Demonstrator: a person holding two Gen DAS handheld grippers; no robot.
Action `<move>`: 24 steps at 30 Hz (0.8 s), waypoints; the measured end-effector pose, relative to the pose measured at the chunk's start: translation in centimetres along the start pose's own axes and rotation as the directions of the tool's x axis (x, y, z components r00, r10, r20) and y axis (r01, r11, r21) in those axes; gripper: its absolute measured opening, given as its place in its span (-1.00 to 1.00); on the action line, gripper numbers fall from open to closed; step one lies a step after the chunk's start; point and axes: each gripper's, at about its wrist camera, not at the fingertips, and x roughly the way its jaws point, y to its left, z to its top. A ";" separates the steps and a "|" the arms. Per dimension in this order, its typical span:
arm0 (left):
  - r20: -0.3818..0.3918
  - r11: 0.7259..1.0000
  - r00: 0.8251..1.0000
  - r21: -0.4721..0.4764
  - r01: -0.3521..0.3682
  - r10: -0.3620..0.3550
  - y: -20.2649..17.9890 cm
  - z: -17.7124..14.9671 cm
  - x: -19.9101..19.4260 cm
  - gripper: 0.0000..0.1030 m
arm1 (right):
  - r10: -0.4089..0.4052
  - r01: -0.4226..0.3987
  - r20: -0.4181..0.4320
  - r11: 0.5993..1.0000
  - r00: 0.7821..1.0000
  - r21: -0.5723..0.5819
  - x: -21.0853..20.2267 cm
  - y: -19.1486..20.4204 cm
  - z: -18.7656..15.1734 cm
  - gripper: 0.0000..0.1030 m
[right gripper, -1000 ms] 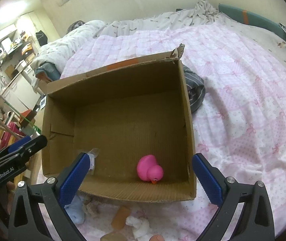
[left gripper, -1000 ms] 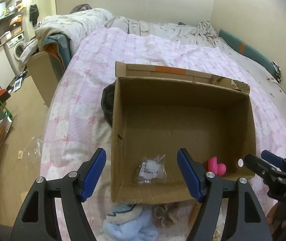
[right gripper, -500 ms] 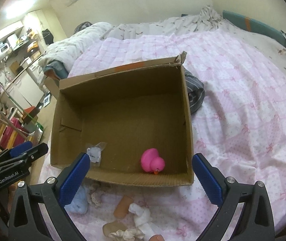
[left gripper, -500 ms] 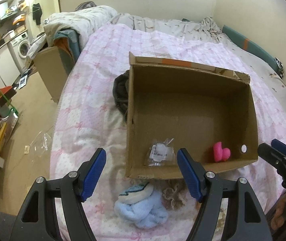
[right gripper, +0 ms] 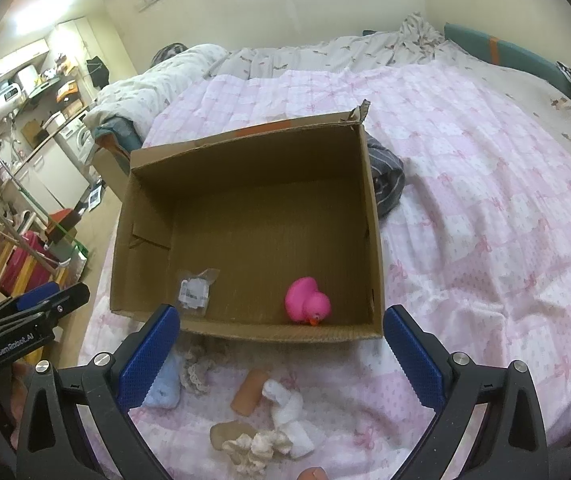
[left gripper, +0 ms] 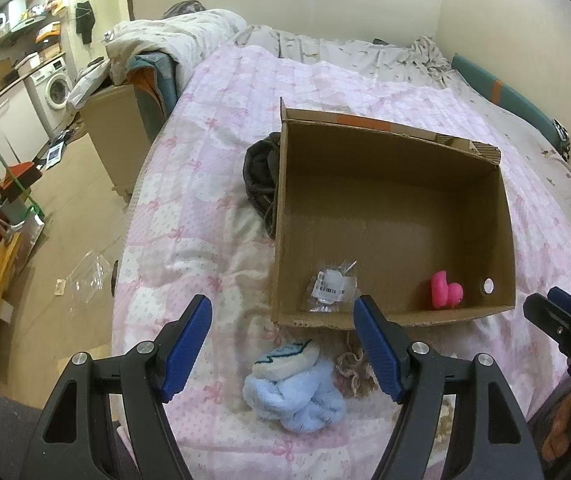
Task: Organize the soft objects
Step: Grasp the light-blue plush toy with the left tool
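On the pink quilted bed (left gripper: 213, 184), a cardboard box (left gripper: 389, 216) holds a pink rubber duck (right gripper: 308, 301). Both tools, left tool (left gripper: 283, 344) and right tool (right gripper: 281, 354), gape wide and empty above a blue sock bundle (left gripper: 297, 392) and white socks (right gripper: 289, 404).

one box (right gripper: 375, 240), one duck (right gripper: 308, 301), two tongs (right gripper: 281, 344)

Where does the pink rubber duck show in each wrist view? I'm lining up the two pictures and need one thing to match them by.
Left wrist view: the pink rubber duck sits lower right, in the near right corner of the open brown cardboard box.
Right wrist view: the duck lies just below centre, by the box's near wall.
Shared landmark: the clear plastic packet with a white label, left of the duck in both.
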 end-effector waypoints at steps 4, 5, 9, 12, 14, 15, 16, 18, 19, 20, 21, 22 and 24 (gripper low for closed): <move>-0.009 1.000 1.000 -0.008 -0.003 0.003 0.4 -0.4 -0.2 0.38 | -0.001 0.001 -0.002 1.000 1.000 0.010 -0.6 0.0 -0.7 1.00; -0.014 1.000 1.000 -0.012 -0.004 0.004 0.6 -0.5 -0.2 0.38 | -0.001 0.001 -0.001 1.000 1.000 0.011 -0.7 0.1 -0.8 1.00; -0.037 0.999 0.999 -0.042 -0.016 0.014 1.3 -1.0 0.0 0.38 | 0.020 -0.020 0.001 1.000 1.000 0.011 -1.2 0.1 -1.4 1.00; -0.069 0.997 0.997 -0.067 -0.022 0.018 1.9 -1.4 0.4 0.38 | 0.026 -0.026 -0.006 1.000 1.000 0.016 -1.4 -0.1 -1.8 1.00; -0.091 0.996 0.996 -0.080 -0.027 0.019 2.2 -1.5 1.0 0.38 | 0.028 -0.027 -0.017 0.999 0.999 0.029 -1.4 -0.3 -2.1 1.00; -0.109 0.996 0.994 -0.087 -0.030 0.020 2.3 -1.5 1.4 0.38 | 0.030 -0.029 -0.027 0.999 0.999 0.040 -1.4 -0.5 -2.3 1.00; -0.117 0.995 0.993 -0.093 -0.032 0.021 2.4 -1.6 1.6 0.38 | 0.029 -0.027 -0.037 0.998 0.999 0.048 -1.3 -0.6 -2.4 1.00; -0.140 0.991 0.990 -0.125 -0.039 0.021 3.1 -1.7 2.3 0.38 | -0.007 0.011 -0.075 0.998 0.997 0.057 -0.8 -0.8 -2.8 1.00; -0.149 0.989 0.989 -0.141 -0.044 0.023 3.4 -1.7 2.5 0.38 | -0.036 0.041 -0.090 0.998 0.995 0.057 -0.6 -0.9 -3.0 1.00; -0.160 0.986 0.987 -0.159 -0.052 0.026 3.9 -1.7 2.9 0.38 | -0.059 0.065 -0.103 0.996 0.993 0.062 -0.4 -1.1 -3.2 1.00; -0.168 0.983 0.986 -0.174 -0.054 0.024 4.3 -1.8 3.0 0.38 | -0.067 0.075 -0.115 0.995 0.991 0.070 -0.2 -1.3 -3.3 1.00; -0.174 0.981 0.985 -0.185 -0.053 0.021 4.6 -1.9 3.2 0.38 | -0.068 0.079 -0.126 0.994 0.990 0.082 0.0 -1.6 -3.4 1.00; -0.206 0.975 0.978 -0.217 -0.055 0.010 5.3 -2.2 3.9 0.38 | -0.066 0.081 -0.134 0.991 0.989 0.104 0.1 -2.2 -3.3 1.00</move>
